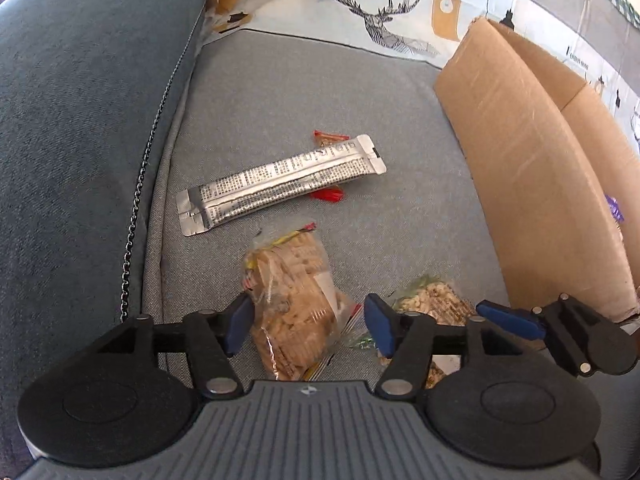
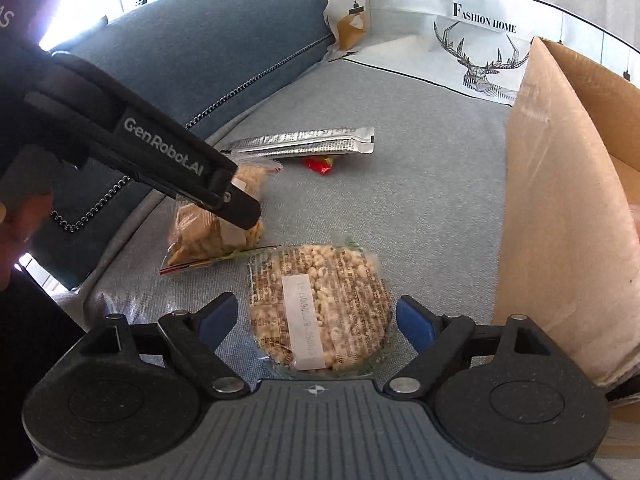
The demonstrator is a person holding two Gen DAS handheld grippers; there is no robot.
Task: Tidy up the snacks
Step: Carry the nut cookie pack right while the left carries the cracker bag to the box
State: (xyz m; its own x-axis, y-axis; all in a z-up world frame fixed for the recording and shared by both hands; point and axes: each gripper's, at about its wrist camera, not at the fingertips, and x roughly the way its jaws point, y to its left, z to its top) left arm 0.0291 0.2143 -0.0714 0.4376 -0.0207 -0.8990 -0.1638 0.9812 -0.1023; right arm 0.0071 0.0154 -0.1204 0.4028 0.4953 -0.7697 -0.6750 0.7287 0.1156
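Reading largest first: sofa seat (image 1: 280,92) carries everything, snacks scattered mid-cushion, presumably dumped there for sorting.

Cardboard box (image 1: 520,152) stands at the right of both views, flap up and mouth facing the snacks; my guess is that it's the drop target. Its inside is mostly cut off; only a purple scrap shows at the right edge of the left wrist view, can't identify it.

Silver stick pack (image 1: 280,182) lies diagonally at centre, on top of a red-wrapped candy (image 1: 329,195), so the candy is half hidden.

Round puffed-grain pack (image 2: 320,308) sits lower centre in the right wrist view, between the pads of the right claw (image 2: 316,320). That claw is spread wide, pads clear of the wrapper on both sides, lined up for a pinch. Label print unreadable.

Clear cracker bag (image 1: 294,308) is lower centre in the left wrist view, with the left claw (image 1: 310,322) straddling it, jaws parted. One pad looks close to or grazing the film; no squeeze visible, so I judge not gripping.

Hand (image 2: 16,224) at the left edge, mostly cropped.
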